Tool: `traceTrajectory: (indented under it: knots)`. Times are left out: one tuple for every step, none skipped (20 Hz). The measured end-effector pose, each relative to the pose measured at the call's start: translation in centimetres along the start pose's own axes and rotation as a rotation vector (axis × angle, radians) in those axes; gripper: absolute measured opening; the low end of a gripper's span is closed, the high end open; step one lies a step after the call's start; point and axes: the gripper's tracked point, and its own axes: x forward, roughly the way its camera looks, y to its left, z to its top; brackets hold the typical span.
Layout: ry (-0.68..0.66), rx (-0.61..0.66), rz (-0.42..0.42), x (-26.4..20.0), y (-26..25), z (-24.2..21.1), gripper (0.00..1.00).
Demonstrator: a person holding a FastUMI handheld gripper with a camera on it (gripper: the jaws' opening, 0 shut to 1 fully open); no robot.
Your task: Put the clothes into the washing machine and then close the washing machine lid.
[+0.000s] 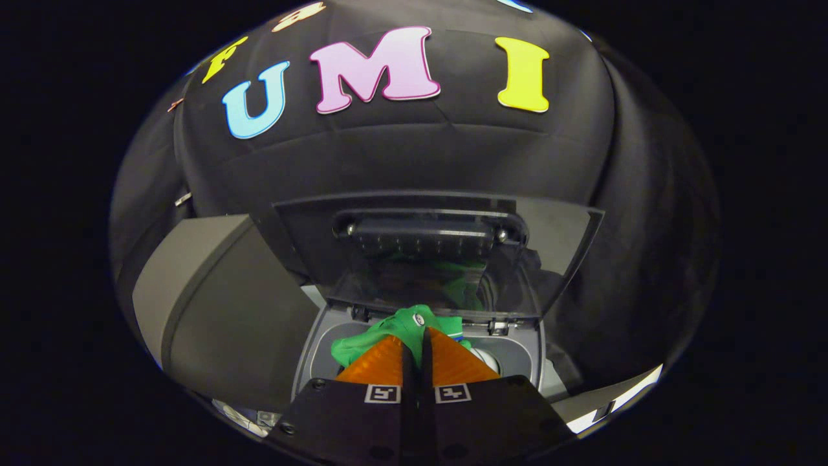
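A green garment [372, 340] is pinched between the orange fingers [388, 362] of the gripper [416, 336], over the washing machine [517, 353] opening; the lid [440, 252] is raised at twelve o'clock.

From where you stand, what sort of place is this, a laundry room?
Probably a staged booth, not a real laundry room: black cloth wall, a small washing machine with lid raised, gripper shut on green clothes above its opening.
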Motion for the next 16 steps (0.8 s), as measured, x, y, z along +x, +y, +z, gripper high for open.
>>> traceTrajectory:
  knots:
    - [0.013, -0.013, 0.004, 0.4, -0.1, -1.0, 0.05]
    - [0.022, -0.031, -0.002, 0.9, -0.3, -1.8, 0.05]
    - [0.030, -0.048, -0.016, 1.5, -0.8, -2.6, 0.05]
    - [0.044, -0.058, -0.026, 1.9, -1.0, -3.4, 0.05]
    - [0.060, -0.060, -0.032, 2.3, -1.1, -4.3, 0.05]
    - [0.078, -0.063, -0.044, 2.9, -1.2, -5.3, 0.05]
    - [0.106, -0.060, -0.056, 3.4, -1.5, -6.4, 0.05]
    - [0.135, -0.046, -0.063, 3.8, -1.6, -7.7, 0.05]
    - [0.159, -0.038, -0.081, 4.3, -2.1, -8.9, 0.05]
    - [0.175, -0.038, -0.110, 4.7, -2.9, -9.8, 0.05]
    - [0.188, -0.022, -0.119, 5.0, -3.3, -10.6, 0.05]
    - [0.204, 0.000, -0.121, 5.3, -3.4, -11.4, 0.05]
    - [0.220, 0.013, -0.126, 5.4, -3.4, -12.1, 0.05]
    - [0.233, 0.021, -0.123, 5.3, -3.4, -12.6, 0.05]
    - [0.228, 0.039, -0.095, 5.1, -3.1, -12.5, 0.08]
    - [0.202, 0.049, -0.074, 5.3, -2.7, -12.2, 0.12]
